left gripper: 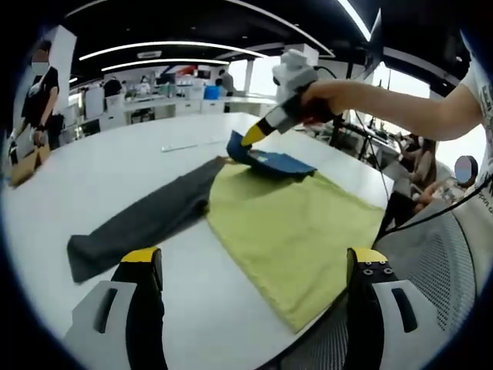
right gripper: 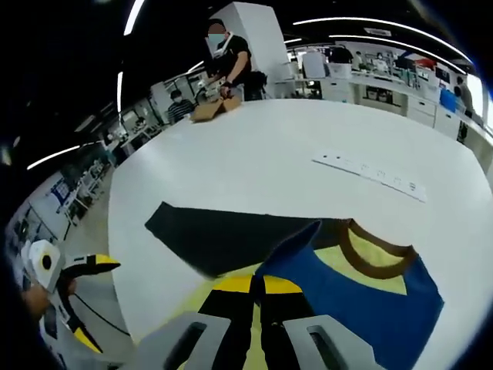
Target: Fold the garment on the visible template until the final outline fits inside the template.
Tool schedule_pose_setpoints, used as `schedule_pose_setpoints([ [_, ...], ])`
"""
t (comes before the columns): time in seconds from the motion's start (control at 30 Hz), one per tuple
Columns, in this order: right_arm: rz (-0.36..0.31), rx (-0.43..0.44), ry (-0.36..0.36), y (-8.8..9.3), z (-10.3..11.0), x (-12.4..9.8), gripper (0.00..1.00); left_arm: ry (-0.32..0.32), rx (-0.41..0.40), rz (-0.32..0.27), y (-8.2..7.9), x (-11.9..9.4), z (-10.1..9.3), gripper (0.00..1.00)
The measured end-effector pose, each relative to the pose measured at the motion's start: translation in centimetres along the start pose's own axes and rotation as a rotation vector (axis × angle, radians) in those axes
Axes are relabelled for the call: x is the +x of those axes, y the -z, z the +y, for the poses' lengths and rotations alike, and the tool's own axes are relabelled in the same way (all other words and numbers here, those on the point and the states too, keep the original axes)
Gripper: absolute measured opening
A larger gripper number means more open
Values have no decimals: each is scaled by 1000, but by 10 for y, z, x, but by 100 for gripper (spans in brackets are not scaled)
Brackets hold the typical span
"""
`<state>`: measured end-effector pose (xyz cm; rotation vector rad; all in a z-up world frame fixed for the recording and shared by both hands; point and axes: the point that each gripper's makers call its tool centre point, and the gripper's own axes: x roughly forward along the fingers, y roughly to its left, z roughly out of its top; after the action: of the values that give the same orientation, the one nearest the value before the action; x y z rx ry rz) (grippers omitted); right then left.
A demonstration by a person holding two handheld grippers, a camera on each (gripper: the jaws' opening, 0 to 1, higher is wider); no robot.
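Observation:
A yellow-green sheet [left gripper: 296,231] lies flat on the round white table [left gripper: 154,166]. On its far corner sits a blue garment [right gripper: 370,301] with a brown collar [right gripper: 370,254]. A dark grey stretch of cloth [left gripper: 146,220] runs off the sheet to the left. My right gripper [right gripper: 258,282] is shut on a raised blue flap of the garment; the left gripper view shows it [left gripper: 252,139] held by a person's hand and lifting that edge. My left gripper [left gripper: 254,266] hangs open above the near table edge, apart from the cloth, and also appears at the lower left [right gripper: 88,301].
A white power strip [right gripper: 370,173] lies on the table beyond the garment. A grey mesh chair [left gripper: 435,254] stands close at the right of the table. People stand by a cardboard box [right gripper: 212,109] at the far rim. Desks fill the room behind.

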<state>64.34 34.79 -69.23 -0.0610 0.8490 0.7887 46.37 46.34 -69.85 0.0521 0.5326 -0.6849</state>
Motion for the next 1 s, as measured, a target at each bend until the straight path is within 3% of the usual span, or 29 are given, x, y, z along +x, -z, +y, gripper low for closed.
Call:
schedule_pose_setpoints([
  [0.2, 49, -56, 9, 17, 2, 16, 0, 1, 1, -1, -1, 0, 1, 96],
  [0.6, 64, -58, -13, 39, 19, 38, 0, 1, -4, 10, 3, -3, -6, 96],
  [0.8, 65, -60, -45, 45, 29, 45, 0, -3, -2, 4, 2, -7, -7, 96],
  [0.9, 39, -7, -117, 42, 44, 46, 0, -11, -9, 3, 3, -8, -7, 96],
  [1.0, 39, -44, -98, 42, 40, 44, 8, -15, -12, 6, 5, -9, -6, 96],
])
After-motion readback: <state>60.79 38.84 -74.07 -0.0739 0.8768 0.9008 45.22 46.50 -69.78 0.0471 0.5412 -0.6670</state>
